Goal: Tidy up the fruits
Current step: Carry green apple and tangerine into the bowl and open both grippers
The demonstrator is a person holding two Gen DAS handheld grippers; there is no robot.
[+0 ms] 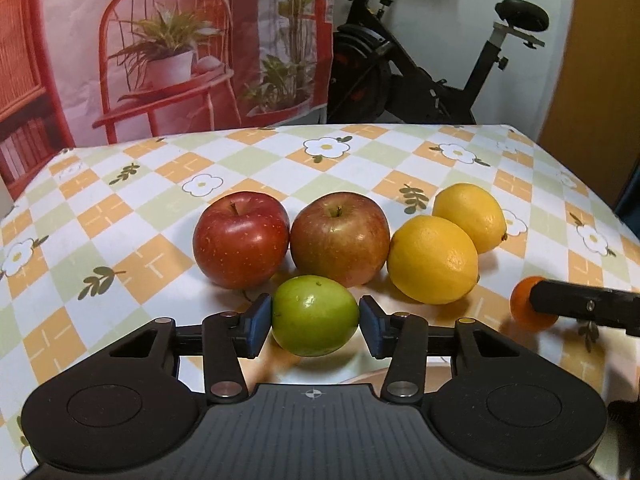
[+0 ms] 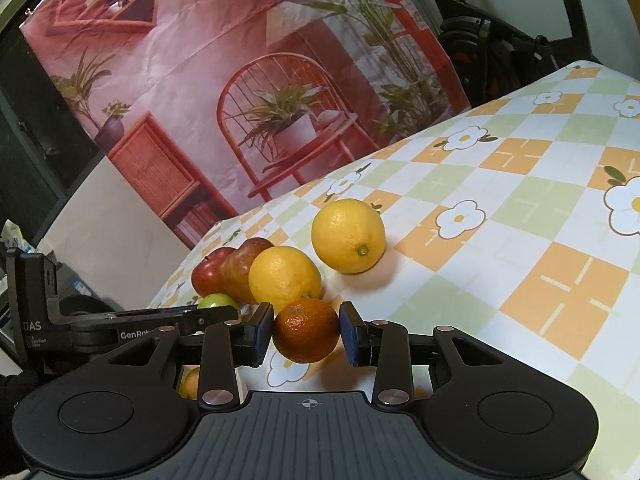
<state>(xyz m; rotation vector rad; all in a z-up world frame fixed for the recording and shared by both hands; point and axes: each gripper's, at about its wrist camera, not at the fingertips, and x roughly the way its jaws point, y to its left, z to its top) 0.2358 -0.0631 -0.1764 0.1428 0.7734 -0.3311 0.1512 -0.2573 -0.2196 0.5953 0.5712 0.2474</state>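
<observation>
Two red apples [image 1: 240, 240] [image 1: 340, 238] and two lemons [image 1: 432, 260] [image 1: 470, 216] lie in a row on the checked tablecloth. A small green fruit [image 1: 314, 316] rests on the cloth just in front of the apples, between the blue pads of my left gripper [image 1: 316, 320]. The pads stand close beside it with a sliver of gap, so the gripper is open. My right gripper [image 2: 307, 332] is shut on a small orange [image 2: 306, 330], held right of the lemons. That orange [image 1: 534, 308] also shows at the right of the left wrist view.
The flowered tablecloth [image 1: 120, 216] covers the table up to its far edge. Behind it hang a printed backdrop [image 1: 168, 48] and stands an exercise bike [image 1: 420, 72]. Another orange-coloured fruit [image 2: 191, 382] peeks out under the right gripper's left finger.
</observation>
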